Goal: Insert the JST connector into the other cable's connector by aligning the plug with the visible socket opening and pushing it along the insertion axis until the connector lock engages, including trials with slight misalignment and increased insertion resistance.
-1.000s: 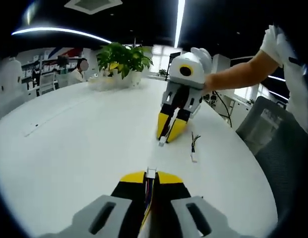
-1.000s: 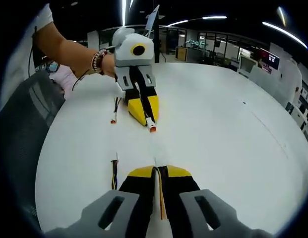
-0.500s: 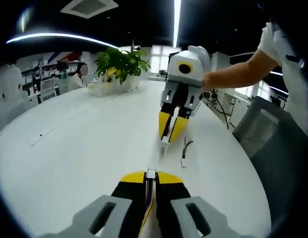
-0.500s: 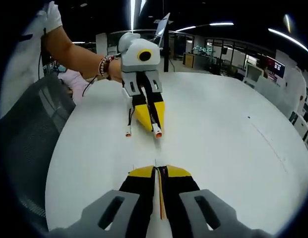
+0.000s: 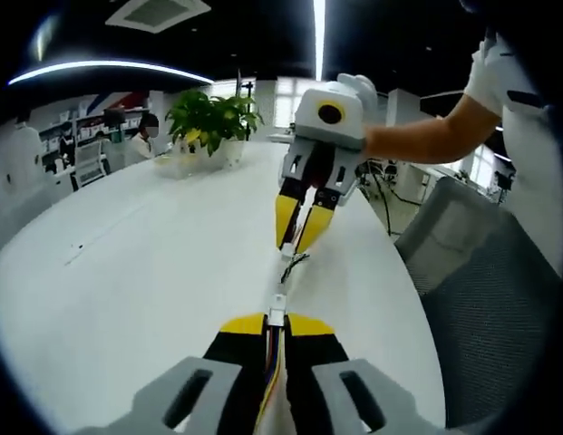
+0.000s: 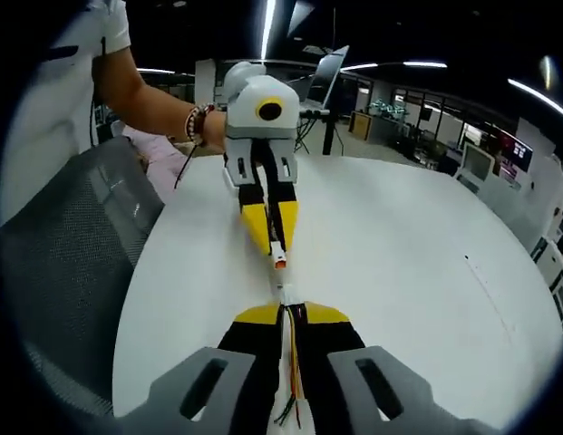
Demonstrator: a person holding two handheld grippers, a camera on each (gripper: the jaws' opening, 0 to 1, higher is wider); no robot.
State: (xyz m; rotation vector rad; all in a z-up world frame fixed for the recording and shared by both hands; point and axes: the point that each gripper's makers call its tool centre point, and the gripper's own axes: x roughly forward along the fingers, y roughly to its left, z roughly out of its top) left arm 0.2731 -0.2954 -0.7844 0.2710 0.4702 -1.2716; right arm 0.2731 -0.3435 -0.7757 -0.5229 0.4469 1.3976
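Connectors closer now: two grippers (image 5: 277,324) (image 6: 287,313), each clamping one connector (image 5: 277,316) (image 6: 286,294), seemingly unmated.

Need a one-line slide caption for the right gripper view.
Right gripper and left gripper, each clamping a cable, bring white connector and orange-tipped connector nose to nose above the white table.

Smooth matt white table (image 5: 154,272) (chair (image 6: 72,272) is grey mesh).

I see a white round table (image 5: 145,263) carrying a potted green plant (image 5: 211,116) at its far edge.
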